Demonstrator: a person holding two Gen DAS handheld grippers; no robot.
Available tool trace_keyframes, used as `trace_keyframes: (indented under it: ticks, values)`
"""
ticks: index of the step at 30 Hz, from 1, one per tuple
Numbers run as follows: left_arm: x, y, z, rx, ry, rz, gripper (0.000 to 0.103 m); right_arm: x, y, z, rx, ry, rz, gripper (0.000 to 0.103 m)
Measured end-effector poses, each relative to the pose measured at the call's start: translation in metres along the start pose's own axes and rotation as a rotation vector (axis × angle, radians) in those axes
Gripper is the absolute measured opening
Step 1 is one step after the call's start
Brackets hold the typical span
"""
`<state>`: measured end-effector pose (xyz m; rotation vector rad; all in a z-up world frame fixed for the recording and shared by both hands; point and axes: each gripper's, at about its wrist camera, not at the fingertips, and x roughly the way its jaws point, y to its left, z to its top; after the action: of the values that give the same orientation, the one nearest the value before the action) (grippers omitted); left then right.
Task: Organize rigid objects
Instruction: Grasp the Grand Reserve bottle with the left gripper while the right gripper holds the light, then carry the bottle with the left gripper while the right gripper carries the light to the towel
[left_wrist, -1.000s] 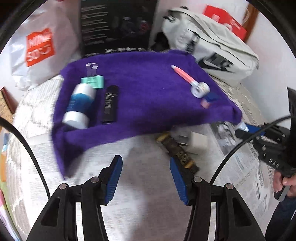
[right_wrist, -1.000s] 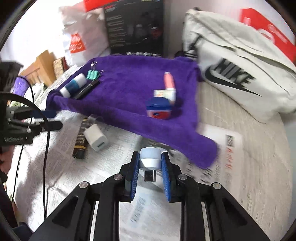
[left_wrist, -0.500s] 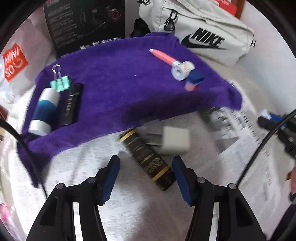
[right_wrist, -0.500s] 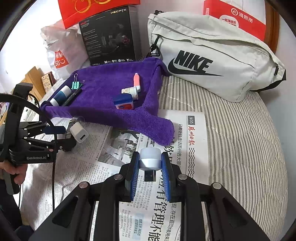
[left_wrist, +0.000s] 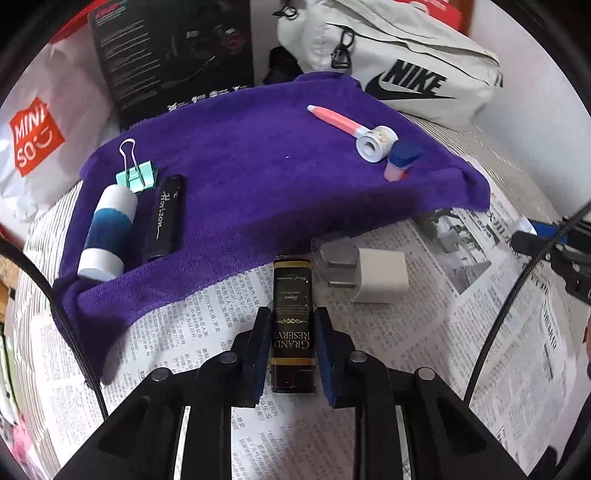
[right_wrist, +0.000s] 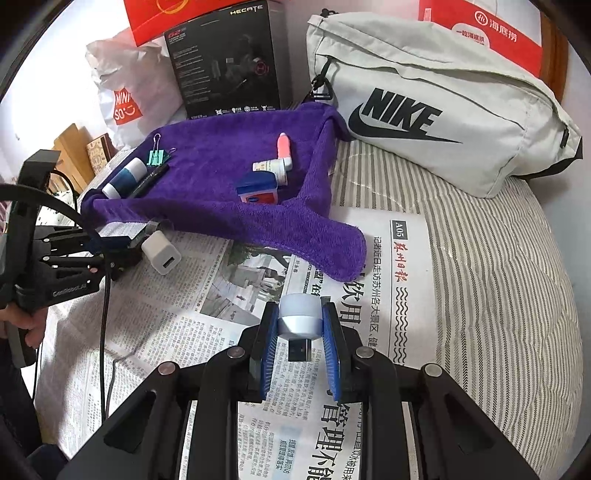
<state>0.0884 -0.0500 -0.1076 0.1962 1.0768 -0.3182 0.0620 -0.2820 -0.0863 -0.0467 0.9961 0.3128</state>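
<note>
Since the earlier frames the left gripper (left_wrist: 291, 350) has swung from open cloth-gazing onto the dark Grand Reserve box (left_wrist: 293, 325), and its blue pads, spread wide a second ago, now sit against both long sides of the box.

In the left wrist view the box lies at lower centre on the newspaper (left_wrist: 207, 306), its far end touching the edge of the purple towel (left_wrist: 258, 177). Whether the pads press firmly or merely touch cannot be told. The white charger plug (left_wrist: 376, 275) lies just right of the box. On the towel's left sit the binder clip (left_wrist: 138, 173), the blue-and-white tube (left_wrist: 109, 229) and the black Horizon case (left_wrist: 166, 218); at upper right are the pink pen (left_wrist: 334, 118), tape roll (left_wrist: 376, 142) and blue-capped jar (left_wrist: 402, 160).

To do this well, I judge the grip should close squarely, lift straight, clear the plug, and lay the box beside the black case.

In the right wrist view the right gripper (right_wrist: 299, 332) at lower centre pinches a small USB light (right_wrist: 298, 319), as it did earlier, though the view has pulled back from the towel. The left tool (right_wrist: 70, 262) shows at mid left beside the plug.
</note>
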Motion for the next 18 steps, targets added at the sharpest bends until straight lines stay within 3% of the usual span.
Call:
trace_keyframes:
  ticks: [18]
  values:
    - [-0.007,0.009,-0.003,-0.003,-0.009,-0.032,0.022,0.007,0.011,0.002,-0.016,0.018,0.023,0.023]
